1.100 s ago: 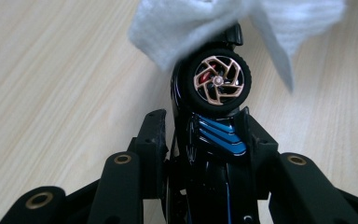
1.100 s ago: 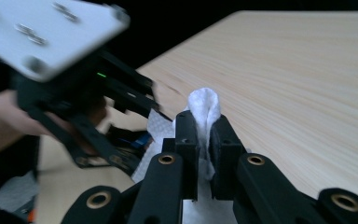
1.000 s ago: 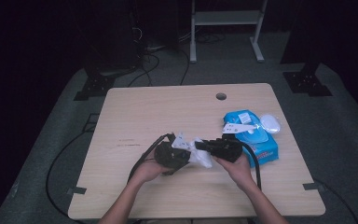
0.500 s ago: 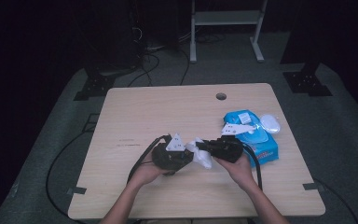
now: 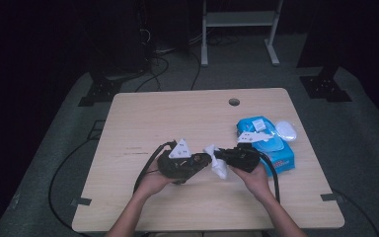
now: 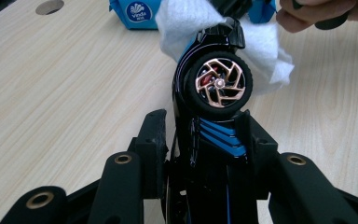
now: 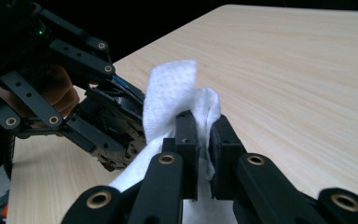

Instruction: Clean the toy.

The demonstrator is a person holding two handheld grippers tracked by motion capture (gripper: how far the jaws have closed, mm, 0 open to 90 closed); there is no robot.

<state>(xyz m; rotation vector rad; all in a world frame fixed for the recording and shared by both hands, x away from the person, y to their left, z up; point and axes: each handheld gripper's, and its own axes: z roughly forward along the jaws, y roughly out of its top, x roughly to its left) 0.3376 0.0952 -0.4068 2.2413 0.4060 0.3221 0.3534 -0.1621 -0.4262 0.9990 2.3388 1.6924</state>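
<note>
My left gripper (image 6: 200, 135) is shut on a black toy car (image 6: 214, 116) with blue stripes and a copper-spoked wheel (image 6: 220, 83), nose pointing away. A white wipe (image 6: 186, 18) lies against the car's far end. My right gripper (image 7: 204, 135) is shut on that wipe (image 7: 170, 93), which folds up between its jaws and touches the car (image 7: 112, 126). In the high view the left gripper (image 5: 203, 159) and right gripper (image 5: 218, 156) meet tip to tip over the table's front middle, with the wipe (image 5: 219, 168) between them.
A blue pack of wipes (image 5: 269, 143) with its flap open lies on the wooden table (image 5: 177, 113) just right of the right hand. A cable hole (image 5: 234, 102) sits near the far edge. Black cables trail from both grippers toward the front.
</note>
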